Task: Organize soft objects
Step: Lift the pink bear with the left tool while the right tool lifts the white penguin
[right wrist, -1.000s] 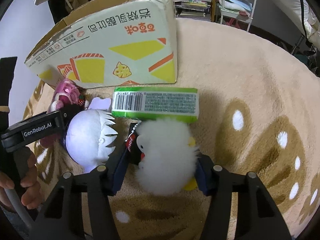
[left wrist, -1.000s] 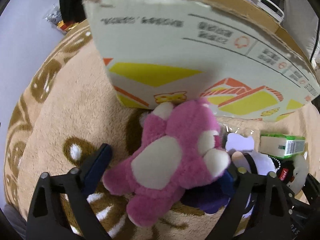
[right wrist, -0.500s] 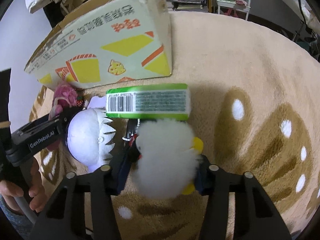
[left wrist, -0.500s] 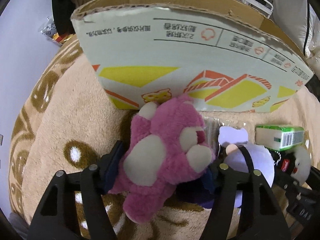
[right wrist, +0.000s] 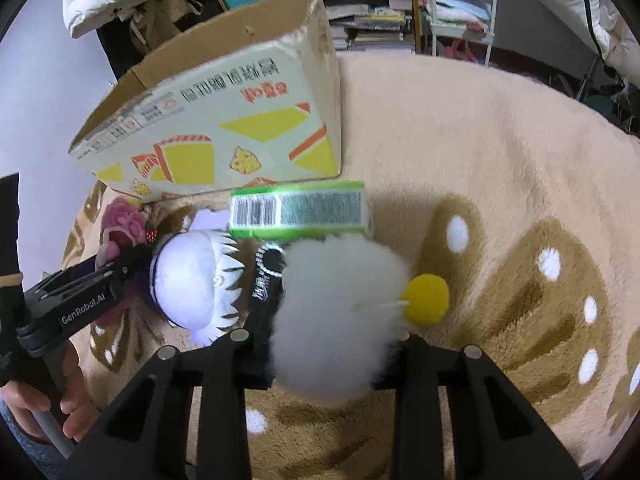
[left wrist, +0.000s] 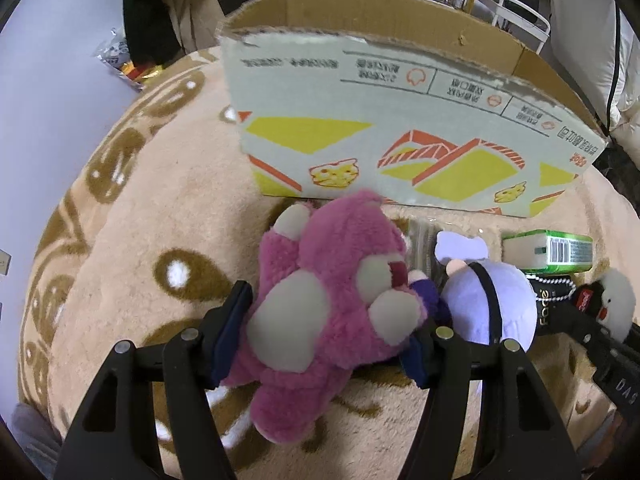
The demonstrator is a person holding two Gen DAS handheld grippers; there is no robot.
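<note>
A pink plush bear (left wrist: 328, 304) lies belly-up between the fingers of my left gripper (left wrist: 328, 332). The jaws are closing and the pads press into its sides. In the right wrist view my right gripper (right wrist: 336, 340) is shut on a white fluffy plush (right wrist: 340, 312) with a yellow pompom foot (right wrist: 426, 300). Between the two toys lies a doll with a pale lilac head (left wrist: 488, 304), also visible in the right wrist view (right wrist: 192, 280). An open cardboard box (left wrist: 400, 120) stands just behind them on the rug.
A green pack with a barcode (right wrist: 300, 210) lies between the box (right wrist: 224, 112) and the white plush. The beige and brown rug (right wrist: 500, 160) stretches to the right. A person's hand (right wrist: 40, 412) holds the left gripper's handle. Shelves and clutter stand behind the box.
Both grippers' jaws have closed in on their toys, the left on the pink bear, the right on the white plush. The left wrist view has drawn back from the box.
</note>
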